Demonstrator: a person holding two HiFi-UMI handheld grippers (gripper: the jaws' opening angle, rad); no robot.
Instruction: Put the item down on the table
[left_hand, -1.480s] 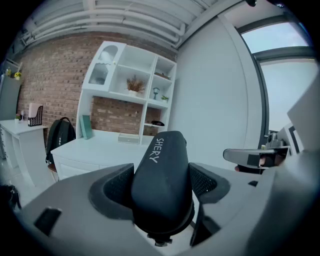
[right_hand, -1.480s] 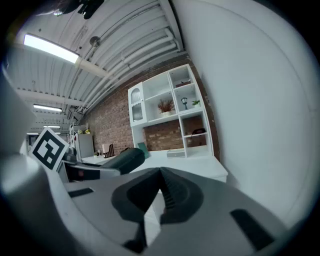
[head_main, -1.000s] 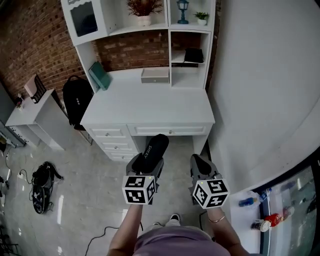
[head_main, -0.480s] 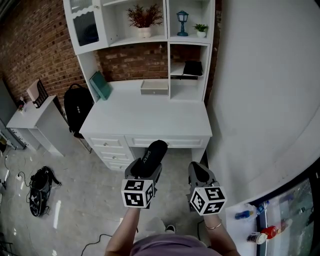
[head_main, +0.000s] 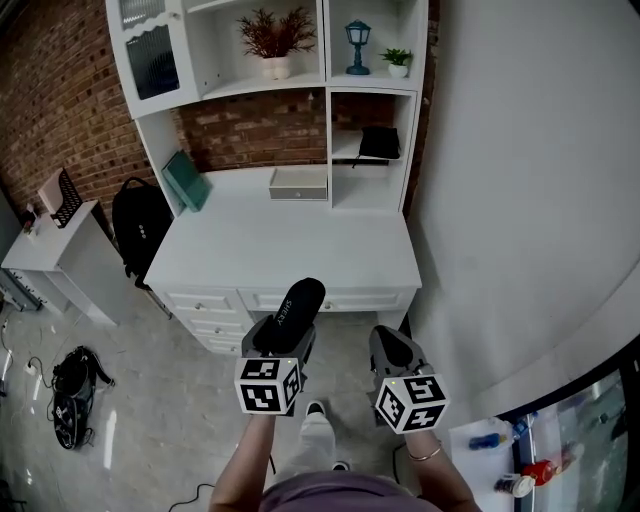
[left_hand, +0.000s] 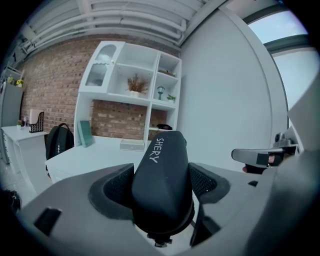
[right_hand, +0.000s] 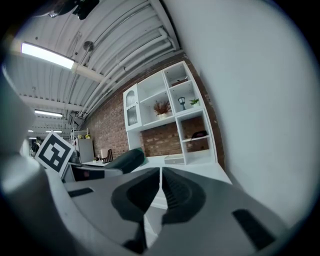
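A long black case (head_main: 291, 313) with white lettering sticks forward out of my left gripper (head_main: 281, 335), whose jaws are shut on its sides. In the left gripper view the black case (left_hand: 161, 180) fills the space between the two pads. Its far tip reaches the front edge of the white desk (head_main: 290, 240) in the head view. My right gripper (head_main: 393, 350) hangs beside it, jaws shut together with nothing between them; in the right gripper view my right gripper (right_hand: 160, 187) points at the desk.
On the desk stand a teal book (head_main: 186, 180) at the back left and a grey box (head_main: 298, 183). Shelves hold a dried plant (head_main: 272, 38), a lantern (head_main: 357, 45) and a dark object (head_main: 378, 142). A black backpack (head_main: 139, 222) leans at the left; a white wall (head_main: 520, 180) rises right.
The desk has come closer in the head view and both grippers have moved forward with the black case, whose tip now reaches the desk's front edge.
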